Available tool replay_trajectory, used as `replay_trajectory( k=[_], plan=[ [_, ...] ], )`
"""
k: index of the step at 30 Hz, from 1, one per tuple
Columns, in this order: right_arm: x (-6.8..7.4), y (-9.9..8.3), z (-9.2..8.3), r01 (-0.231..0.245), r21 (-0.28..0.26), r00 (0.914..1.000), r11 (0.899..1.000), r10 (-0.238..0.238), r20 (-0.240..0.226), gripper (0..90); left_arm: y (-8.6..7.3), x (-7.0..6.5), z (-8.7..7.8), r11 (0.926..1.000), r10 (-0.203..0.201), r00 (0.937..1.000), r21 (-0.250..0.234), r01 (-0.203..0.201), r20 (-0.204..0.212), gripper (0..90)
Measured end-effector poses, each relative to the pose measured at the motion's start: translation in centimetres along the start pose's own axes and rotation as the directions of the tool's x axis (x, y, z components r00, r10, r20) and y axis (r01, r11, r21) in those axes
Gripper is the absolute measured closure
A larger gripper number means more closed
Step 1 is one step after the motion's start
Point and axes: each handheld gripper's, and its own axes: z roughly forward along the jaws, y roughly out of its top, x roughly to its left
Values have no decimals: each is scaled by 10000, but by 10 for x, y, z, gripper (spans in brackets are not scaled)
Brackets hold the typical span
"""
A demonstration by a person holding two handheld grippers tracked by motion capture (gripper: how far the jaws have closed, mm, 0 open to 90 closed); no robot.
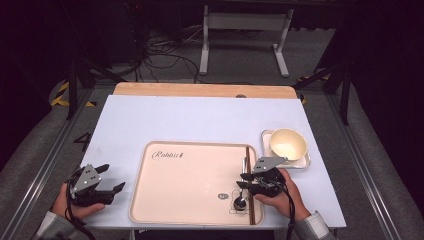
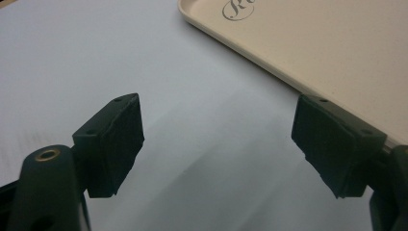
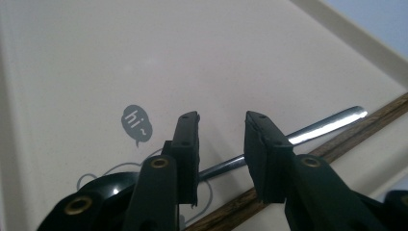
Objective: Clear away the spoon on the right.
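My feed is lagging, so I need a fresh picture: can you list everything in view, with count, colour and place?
tray: one, beige with grey "Rabbit" lettering, near middle of the table
spoon: one, metal handle with dark bowl, on the tray's right side
chopsticks: dark brown wood, along the tray's right edge; count unclear
bowl: one, cream, on a small dish right of the tray
small dish: one, pale, under the bowl
table: one, white top with a wooden far edge
left gripper: black, jaws open, left of the tray
right gripper: black, jaws apart over the spoon handle
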Motion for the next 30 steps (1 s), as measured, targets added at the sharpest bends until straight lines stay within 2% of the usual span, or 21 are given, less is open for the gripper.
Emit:
replay_trajectory(
  k=[3,8,14,16,19,25,28,30],
  plan=[
    [0,3,-5,72,-196,9997,9998,-68,223,611,0,0,0,10000,-13,10000,-1,13,-9,194],
    [-4,5,-16,32,-561,9990,9984,-7,437,590,0,-1,0,10000,-51,9999,2,51,96,193],
    [-10,8,-29,-56,-898,9933,9959,159,1147,526,0,-1,0,10000,-11,10000,51,10,89,193],
    [-13,10,-34,-194,-1112,9906,9936,342,1327,506,0,-1,0,10000,8,9999,57,-8,107,193],
    [-18,11,-41,-283,-1289,9818,9913,518,1827,479,0,-1,0,10000,15,9999,71,-15,105,193],
    [-32,12,-57,-698,-1784,9665,9815,1108,2314,424,0,-2,1,10000,0,9999,89,-1,118,193],
    [-40,11,-65,-1069,-2010,9533,9737,1578,2577,399,0,-2,1,9999,17,10000,120,-19,94,192],
    [-45,11,-69,-1137,-2045,9422,9722,1708,2881,377,0,-1,1,9999,38,9999,124,-40,114,192]
  ],
)
